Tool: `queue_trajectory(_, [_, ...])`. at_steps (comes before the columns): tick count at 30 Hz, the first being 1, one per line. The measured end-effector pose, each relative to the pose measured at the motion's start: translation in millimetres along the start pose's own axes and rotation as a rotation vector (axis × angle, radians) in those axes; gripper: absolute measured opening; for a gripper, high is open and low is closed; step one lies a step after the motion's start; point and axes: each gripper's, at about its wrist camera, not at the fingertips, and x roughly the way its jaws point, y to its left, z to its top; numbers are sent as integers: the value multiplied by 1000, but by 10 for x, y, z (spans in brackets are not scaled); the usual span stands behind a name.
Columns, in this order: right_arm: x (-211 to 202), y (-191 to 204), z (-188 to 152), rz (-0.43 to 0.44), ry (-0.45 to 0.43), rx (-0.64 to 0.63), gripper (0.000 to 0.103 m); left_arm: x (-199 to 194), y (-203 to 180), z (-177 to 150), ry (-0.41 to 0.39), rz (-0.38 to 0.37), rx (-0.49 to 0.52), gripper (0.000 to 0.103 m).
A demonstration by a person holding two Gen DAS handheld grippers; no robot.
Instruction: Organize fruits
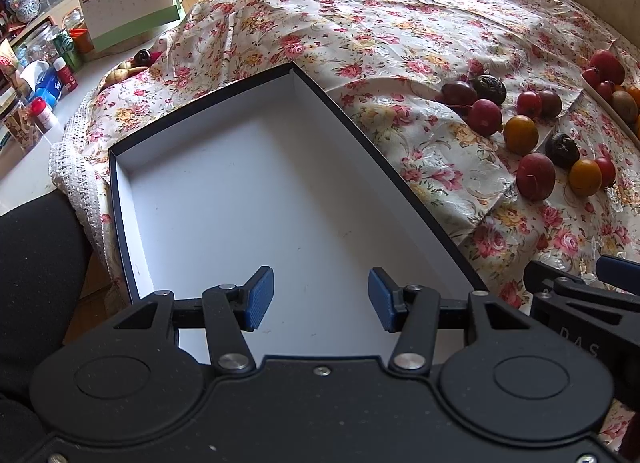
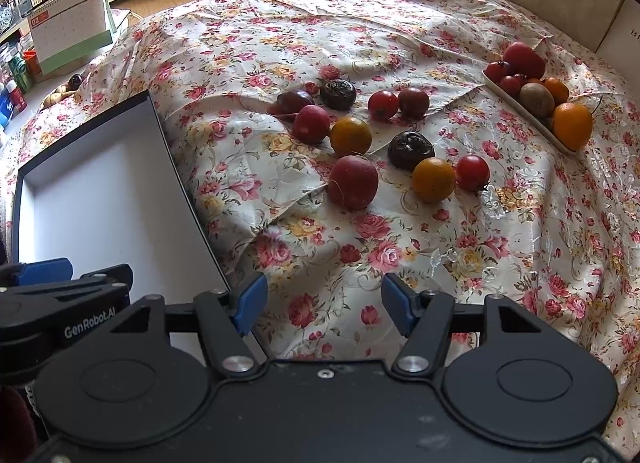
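The left gripper point(image 1: 321, 299) sits low in the centre of its own view, blue pads point(image 1: 260, 299) spread wide apart with nothing between them. The right gripper point(image 2: 324, 305) fills the lower centre of its view, jaws likewise parted and empty. Each gripper's dark frame shows at the bottom corner of the other's view, side by side.

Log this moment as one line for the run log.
left gripper open, over empty box | right gripper open, over tablecloth | loose fruits on cloth | none boxed
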Motion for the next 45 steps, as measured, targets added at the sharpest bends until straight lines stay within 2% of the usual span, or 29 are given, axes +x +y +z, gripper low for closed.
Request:
queue_trajectory(11, [1, 13, 1, -3, -1, -6, 67, 3, 23, -12, 1, 1, -1, 58])
queue_trajectory(19, [-38, 40, -5, -9, -23, -36, 72, 3, 33, -10, 3, 2, 0, 58])
queue_trajectory(29, [-12, 131, 10, -75, 3, -98, 72, 1, 47, -8, 4, 2, -2, 58])
queue_trajectory(32, [-1, 149, 16, -56, 20, -114, 71, 1, 49, -7, 4, 3, -1, 58])
queue_trajectory(40, [58, 38, 68, 40, 63, -39, 70, -1, 73, 3, 9, 11, -9, 58])
queue_trajectory(45, [67, -222, 203, 31, 37, 40, 70, 9, 45, 0, 11, 16, -6, 58])
